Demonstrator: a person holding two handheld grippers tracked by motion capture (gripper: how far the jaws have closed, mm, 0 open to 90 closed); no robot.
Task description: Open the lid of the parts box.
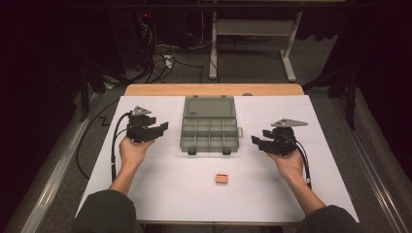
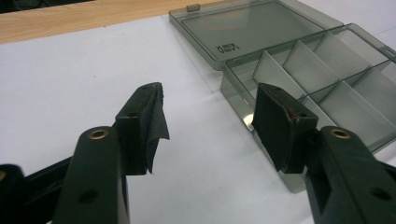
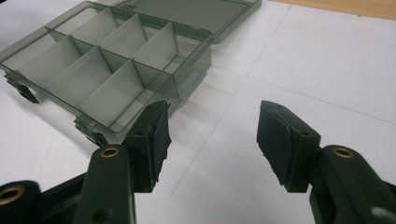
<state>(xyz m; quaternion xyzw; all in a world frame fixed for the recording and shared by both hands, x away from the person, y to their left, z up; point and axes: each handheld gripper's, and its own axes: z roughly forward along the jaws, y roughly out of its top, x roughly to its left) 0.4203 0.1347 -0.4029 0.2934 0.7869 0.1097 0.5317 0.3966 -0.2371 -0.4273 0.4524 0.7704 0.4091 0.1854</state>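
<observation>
A smoky clear compartment box [image 1: 210, 133] lies open in the middle of the white sheet, its lid [image 1: 210, 107] flat on the far side and its compartments empty. My left gripper [image 1: 160, 124] hovers just left of the box, open, with nothing between its jaws. In the left gripper view my left gripper [image 2: 210, 121] points at the box's [image 2: 327, 79] near corner. My right gripper [image 1: 258, 138] hovers to the right of the box, open and empty. In the right gripper view my right gripper [image 3: 212, 130] sits beside the box's [image 3: 107, 56] corner. A small orange-brown block [image 1: 222, 179] lies nearer the front.
The white sheet [image 1: 170, 194] covers a wooden table whose bare edge [image 1: 214, 90] shows at the back. Beyond it stand a desk frame [image 1: 252, 43] and floor cables [image 1: 160, 58]. Latches [image 1: 192, 151] stick out from the box's near side.
</observation>
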